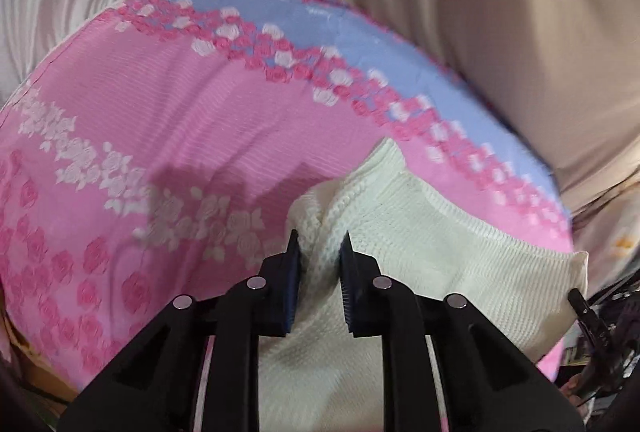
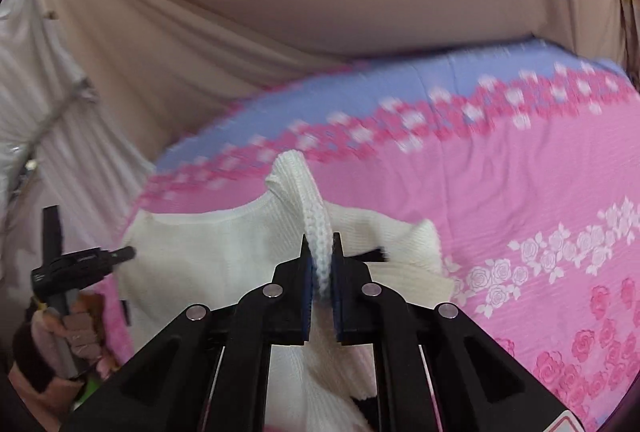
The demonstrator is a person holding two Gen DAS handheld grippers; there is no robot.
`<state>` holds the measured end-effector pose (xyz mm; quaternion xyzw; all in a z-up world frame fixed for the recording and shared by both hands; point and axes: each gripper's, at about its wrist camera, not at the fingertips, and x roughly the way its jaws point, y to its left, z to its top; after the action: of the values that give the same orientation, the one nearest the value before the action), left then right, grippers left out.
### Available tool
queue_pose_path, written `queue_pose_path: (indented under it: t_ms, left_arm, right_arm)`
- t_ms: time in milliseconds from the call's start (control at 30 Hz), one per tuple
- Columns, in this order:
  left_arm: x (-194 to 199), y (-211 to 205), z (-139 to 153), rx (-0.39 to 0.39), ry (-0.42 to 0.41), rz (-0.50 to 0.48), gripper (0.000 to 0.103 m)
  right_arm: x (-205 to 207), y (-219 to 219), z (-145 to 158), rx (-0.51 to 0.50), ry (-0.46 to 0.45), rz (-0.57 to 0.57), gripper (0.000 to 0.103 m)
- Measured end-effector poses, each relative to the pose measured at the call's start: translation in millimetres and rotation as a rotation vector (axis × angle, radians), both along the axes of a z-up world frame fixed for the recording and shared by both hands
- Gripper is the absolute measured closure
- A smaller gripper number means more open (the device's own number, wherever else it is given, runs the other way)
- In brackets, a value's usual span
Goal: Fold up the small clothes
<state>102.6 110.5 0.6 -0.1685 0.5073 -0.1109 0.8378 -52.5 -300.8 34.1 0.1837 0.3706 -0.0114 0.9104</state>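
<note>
On the pink bed cover (image 1: 168, 104) lies a small white knit top (image 1: 420, 252), and both claws hold it. The left claw (image 1: 320, 252) is clamped on a bunched, bumpy edge of the top, with the cloth squeezed between its two dark pads. The right claw (image 2: 320, 256) is clamped on a thick knit edge too, and that edge stands up in a curl above its tips.

From the left wrist view, most of the top spreads out to the right of the claw and toward the near side. From the right wrist view, most of the top spreads out to the left and near. So the top hangs and lies between the two claws, and each claw has one end of it. The long way of the top seems to run from one claw to the other, left to right.

The far part of the bed cover, with its blue band and rose pattern, is bare beyond the top. Behind it hang tan curtains (image 2: 280, 12).

The pictures are a bit blurry, so it is hard to tell how much of the top is off the bed. It looks partly lifted near the claws.

The next move probably depends on this: both claws are equally close to the top, so they likely need to go together, toward the far side, to lay one edge over the rest.
</note>
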Motion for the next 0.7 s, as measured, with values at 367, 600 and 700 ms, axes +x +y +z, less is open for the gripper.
queue_pose_path:
  t_ms: [367, 600, 700]
  left_arm:
    - [-69.9, 13.5, 32.7, 0.033, 0.019, -0.045, 0.086]
    - [32.4, -21.2, -25.4, 0.214, -0.031, 0.000, 0.084]
    - [59.6, -28.5, -73.1, 0.279, 0.087, 0.007, 0.083]
  right_arm:
    - [-42.8, 24.7, 26.0, -0.045, 0.019, 0.096, 0.096]
    - [50.0, -30.3, -44.0, -0.050, 0.050, -0.035, 0.093]
    - [84.2, -51.7, -110.8, -0.053, 0.274, -0.109, 0.091]
